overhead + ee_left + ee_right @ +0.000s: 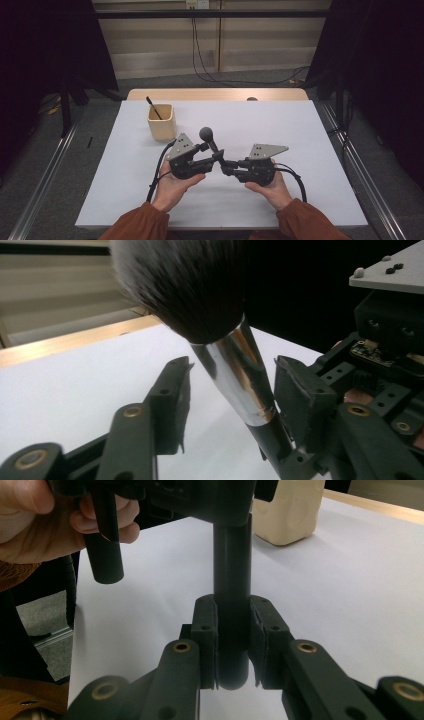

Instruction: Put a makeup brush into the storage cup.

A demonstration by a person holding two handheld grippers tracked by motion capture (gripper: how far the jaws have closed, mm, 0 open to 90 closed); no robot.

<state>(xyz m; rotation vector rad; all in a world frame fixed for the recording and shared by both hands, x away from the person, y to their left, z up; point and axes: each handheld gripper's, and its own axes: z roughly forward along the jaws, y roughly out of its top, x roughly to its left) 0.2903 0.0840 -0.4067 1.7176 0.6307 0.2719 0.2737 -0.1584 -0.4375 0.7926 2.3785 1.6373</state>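
- Clearly, right tongs (232, 645) clamp the makeup brush (211, 141) by its handle end, above the counter (300, 130).
- Left tongs (232, 390) straddle its silver ferrule, pads not yet pressing.
- Close squarely before releasing right.

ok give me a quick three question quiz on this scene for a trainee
1. True or false: the right hand-held gripper is shut on the handle of the makeup brush.
2. What stands in the beige cup? A) a thin dark stick B) a spoon C) scissors
3. Fill in: the jaws of the left hand-held gripper stand either side of the brush's silver ____, not clamped on it.
Key: 1 true; 2 A; 3 ferrule
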